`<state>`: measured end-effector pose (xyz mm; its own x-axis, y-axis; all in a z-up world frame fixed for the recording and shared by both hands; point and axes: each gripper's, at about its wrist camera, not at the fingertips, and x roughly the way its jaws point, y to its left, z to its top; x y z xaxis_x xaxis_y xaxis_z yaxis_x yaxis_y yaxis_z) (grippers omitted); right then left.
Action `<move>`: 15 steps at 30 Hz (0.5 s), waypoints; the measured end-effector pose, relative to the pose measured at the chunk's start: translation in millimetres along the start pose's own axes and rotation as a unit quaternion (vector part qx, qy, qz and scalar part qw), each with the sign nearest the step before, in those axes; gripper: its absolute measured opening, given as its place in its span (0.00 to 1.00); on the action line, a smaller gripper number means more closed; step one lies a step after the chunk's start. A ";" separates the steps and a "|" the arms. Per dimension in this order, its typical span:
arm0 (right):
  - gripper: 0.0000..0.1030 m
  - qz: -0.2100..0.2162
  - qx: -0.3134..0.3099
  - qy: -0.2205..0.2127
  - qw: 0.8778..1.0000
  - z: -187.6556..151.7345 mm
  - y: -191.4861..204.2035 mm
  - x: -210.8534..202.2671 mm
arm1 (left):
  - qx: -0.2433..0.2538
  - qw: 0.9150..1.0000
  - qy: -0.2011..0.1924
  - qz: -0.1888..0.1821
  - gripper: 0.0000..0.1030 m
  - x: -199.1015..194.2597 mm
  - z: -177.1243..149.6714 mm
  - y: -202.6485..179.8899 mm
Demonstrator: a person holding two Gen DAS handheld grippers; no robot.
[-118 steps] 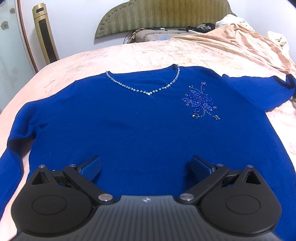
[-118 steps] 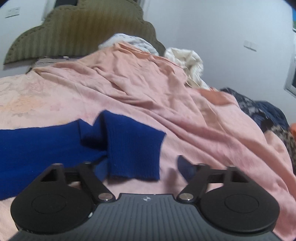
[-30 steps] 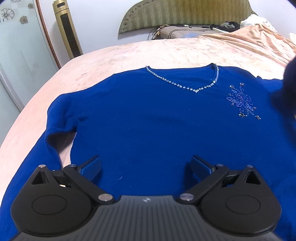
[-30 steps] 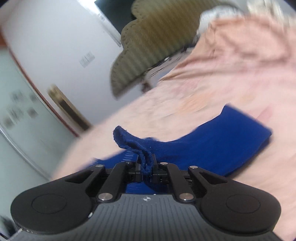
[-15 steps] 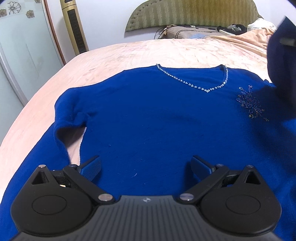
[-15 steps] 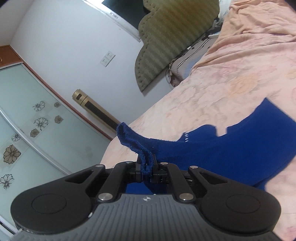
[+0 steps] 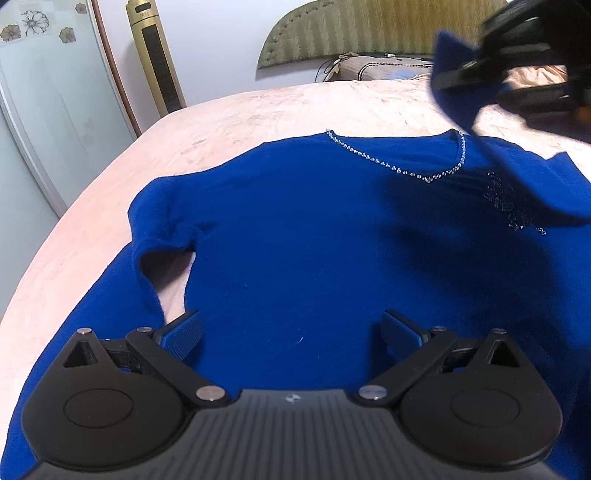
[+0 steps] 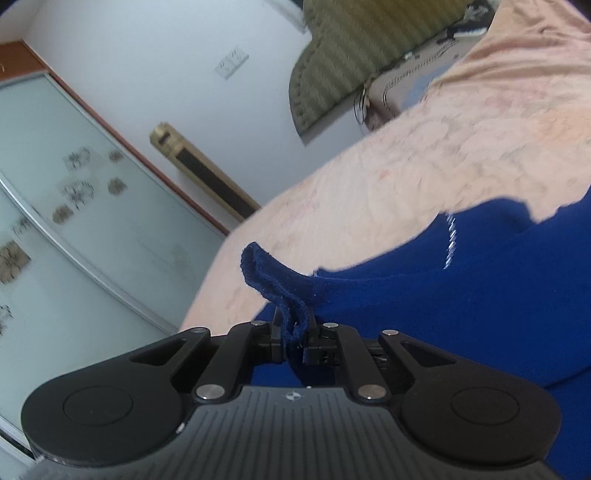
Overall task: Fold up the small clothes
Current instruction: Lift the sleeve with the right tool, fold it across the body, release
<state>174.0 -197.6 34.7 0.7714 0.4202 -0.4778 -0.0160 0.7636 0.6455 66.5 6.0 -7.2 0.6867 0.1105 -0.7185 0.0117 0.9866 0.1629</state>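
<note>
A blue sweater (image 7: 295, 229) lies face up on the pink bed, with a beaded V-neckline (image 7: 406, 171) and a bead flower (image 7: 513, 206) on the chest. My left gripper (image 7: 291, 332) hovers open over the sweater's lower body, nothing between its pads. The sweater's left sleeve (image 7: 110, 280) runs down along the left side. My right gripper (image 8: 293, 332) is shut on the cuff (image 8: 266, 273) of the other sleeve. In the left wrist view that gripper (image 7: 461, 74) holds the sleeve (image 7: 458, 103) raised above the neckline, and the sleeve drapes across the chest.
Pink bedsheet (image 7: 258, 110) surrounds the sweater. A padded headboard (image 7: 369, 33) and a pillow (image 7: 369, 70) lie at the far end. A gold tower unit (image 7: 155, 55) and glass sliding doors (image 7: 44, 110) stand left of the bed.
My right gripper has carried the sleeve cuff leftward over the sweater, and it has come into the left wrist view at the upper right. The left gripper stays open in place.
</note>
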 end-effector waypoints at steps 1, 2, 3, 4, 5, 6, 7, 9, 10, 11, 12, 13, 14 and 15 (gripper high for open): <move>0.11 0.000 0.002 0.009 1.000 -3.2 1.0 8.4 | -0.001 1.000 0.000 -0.002 1.00 0.0 -0.7 1.4; 0.11 -0.002 0.003 0.016 1.000 -6.0 2.5 16.1 | -0.003 1.000 0.001 -0.003 1.00 -0.5 -1.6 2.9; 0.11 -0.003 0.003 0.023 1.000 -8.4 4.3 23.7 | -0.004 1.000 0.001 -0.002 1.00 -0.3 -2.2 4.3; 0.11 -0.003 0.002 0.030 1.000 -10.8 6.5 31.0 | -0.005 1.000 0.002 -0.001 1.00 0.3 -2.7 5.4; 0.11 -0.003 0.000 0.034 0.999 -13.0 8.9 37.4 | -0.005 1.000 0.003 0.000 1.00 0.9 -3.4 7.1; 0.11 -0.003 -0.002 0.039 0.999 -14.9 11.8 44.0 | -0.007 1.000 0.004 0.002 1.00 1.5 -4.1 8.6; 0.11 -0.002 -0.003 0.044 0.999 -17.1 13.7 50.5 | -0.008 1.000 0.005 0.002 1.00 1.6 -4.6 9.6; 0.11 -0.003 -0.006 0.055 0.998 -21.0 19.6 63.8 | -0.013 1.000 0.008 0.002 1.00 2.5 -5.6 12.9; 0.11 -0.006 -0.010 0.059 0.998 -22.7 20.5 69.0 | -0.015 1.000 0.009 0.002 1.00 2.6 -6.1 14.2; 0.11 -0.008 -0.014 0.063 0.998 -24.5 22.5 73.8 | -0.016 1.000 0.009 0.002 1.00 3.2 -6.2 15.9; 0.11 -0.011 -0.017 0.066 0.998 -26.3 24.3 78.5 | -0.017 1.000 0.010 0.002 1.00 3.5 -6.8 17.4; 0.11 -0.013 -0.021 0.069 0.997 -27.9 26.0 83.3 | -0.018 1.000 0.010 0.003 1.00 3.5 -7.3 18.7; 0.12 -0.015 -0.023 0.073 0.997 -29.5 26.7 86.9 | -0.019 1.000 0.011 0.003 1.00 3.9 -7.7 20.0; 0.12 -0.015 -0.024 0.076 0.997 -30.7 27.0 89.9 | -0.020 1.000 0.012 0.003 1.00 4.1 -8.0 21.2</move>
<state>223.5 -124.1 -9.1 0.6662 0.4642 -0.5837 -0.0285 0.7979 0.6021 63.7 28.3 -12.1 0.6687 0.1189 -0.7340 -0.0219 0.9899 0.1403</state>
